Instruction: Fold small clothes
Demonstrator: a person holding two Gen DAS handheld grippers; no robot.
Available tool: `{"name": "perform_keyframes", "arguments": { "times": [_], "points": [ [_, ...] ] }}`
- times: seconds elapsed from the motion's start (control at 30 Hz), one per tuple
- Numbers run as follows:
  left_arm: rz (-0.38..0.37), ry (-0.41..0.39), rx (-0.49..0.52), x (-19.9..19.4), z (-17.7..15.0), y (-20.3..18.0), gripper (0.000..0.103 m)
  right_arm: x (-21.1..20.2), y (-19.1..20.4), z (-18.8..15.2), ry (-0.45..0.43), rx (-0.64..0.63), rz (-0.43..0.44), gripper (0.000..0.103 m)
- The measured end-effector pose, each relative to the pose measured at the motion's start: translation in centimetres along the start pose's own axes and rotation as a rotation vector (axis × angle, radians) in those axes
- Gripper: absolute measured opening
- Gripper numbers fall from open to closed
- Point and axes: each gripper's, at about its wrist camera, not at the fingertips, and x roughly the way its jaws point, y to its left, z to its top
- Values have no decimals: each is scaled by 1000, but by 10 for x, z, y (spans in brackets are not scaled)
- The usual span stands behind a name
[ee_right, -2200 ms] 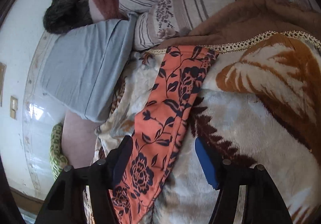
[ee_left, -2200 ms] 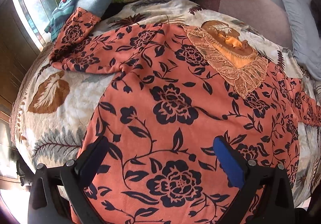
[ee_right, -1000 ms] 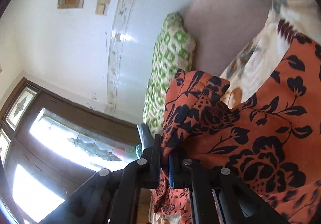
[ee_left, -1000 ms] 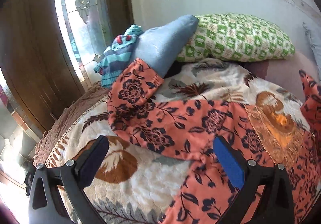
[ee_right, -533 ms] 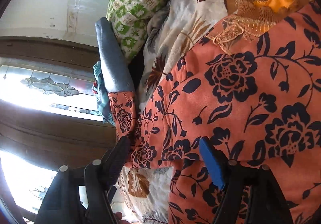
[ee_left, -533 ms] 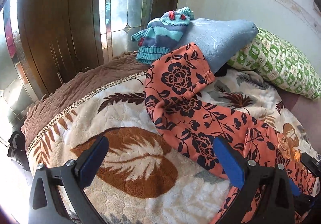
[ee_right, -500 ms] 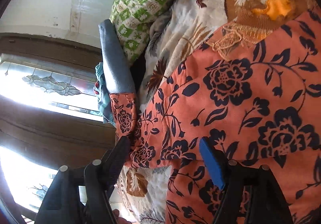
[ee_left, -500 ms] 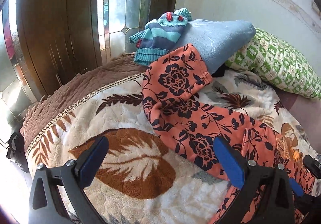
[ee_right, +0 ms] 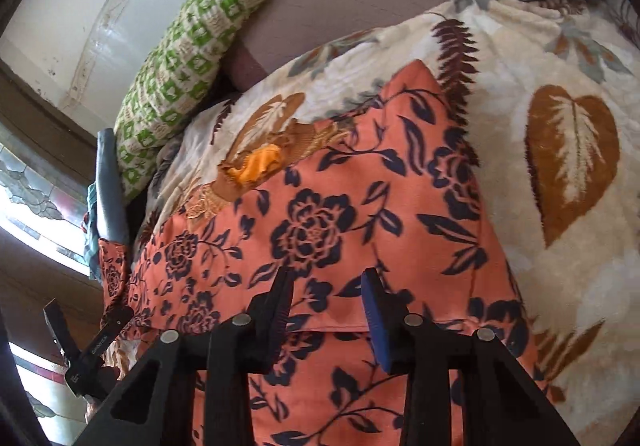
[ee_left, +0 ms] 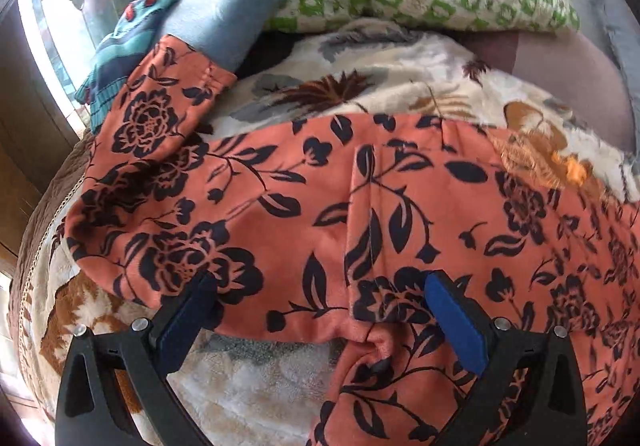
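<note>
Lying under both tongs, the top (ee_left: 360, 214) spreads toward twelve o'clock; left tongs (ee_left: 320, 310) gape wide, right tongs (ee_right: 328, 296), just narrowing, stand apart, unclamped.

Small white lettering on the black left gripper (ee_right: 96, 350) seen at the right wrist view's edge, too small and blurred to read; nothing else legible.
</note>
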Motion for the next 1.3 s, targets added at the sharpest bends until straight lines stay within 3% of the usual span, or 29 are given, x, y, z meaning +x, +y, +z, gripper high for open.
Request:
{"name": "perform_keyframes", "arguments": {
  "times": [0.1, 0.27, 0.37, 0.47, 0.5, 0.53, 0.57, 0.67, 0.8, 0.97, 1.17, 1.3],
  "points": [
    [-4, 1, -9, 8, -2, -1, 103, 20, -23, -3, 39, 27, -15, 34],
    [-2, -19, -37, -9, -5, 13, 103, 9, -14, -5, 17, -78, -20, 37],
    [54, -110, -68, -46, -14, 32, 103, -6, -2, -9, 1, -71, 75, 37],
    [100, -176, -167, -81, -18, 69, 103, -21, 23, -16, -20, -129, 144, 38],
    [110, -182, -211, -91, -17, 85, 103, -26, 31, -18, -28, -154, 161, 43],
    [118, -190, -248, -100, -16, 101, 103, -32, 37, -21, -34, -166, 174, 61],
    [133, -201, -269, -109, -15, 115, 103, -37, 41, -24, -43, -166, 188, 67],
    [248, -195, -259, -123, -3, 149, 103, -48, 54, -31, -51, -186, 240, 70],
    [323, -190, -192, -133, 9, 162, 103, -50, 65, -36, -30, -205, 276, 70],
    [397, -137, -72, -106, 25, 140, 103, -47, 63, -32, -23, -195, 281, 70],
    [530, -25, 74, -34, 53, 108, 103, -47, 48, -18, -20, -160, 268, 70],
    [618, 63, 91, 11, 64, 120, 103, -54, 37, -7, -39, -132, 276, 70]
  ]
}}
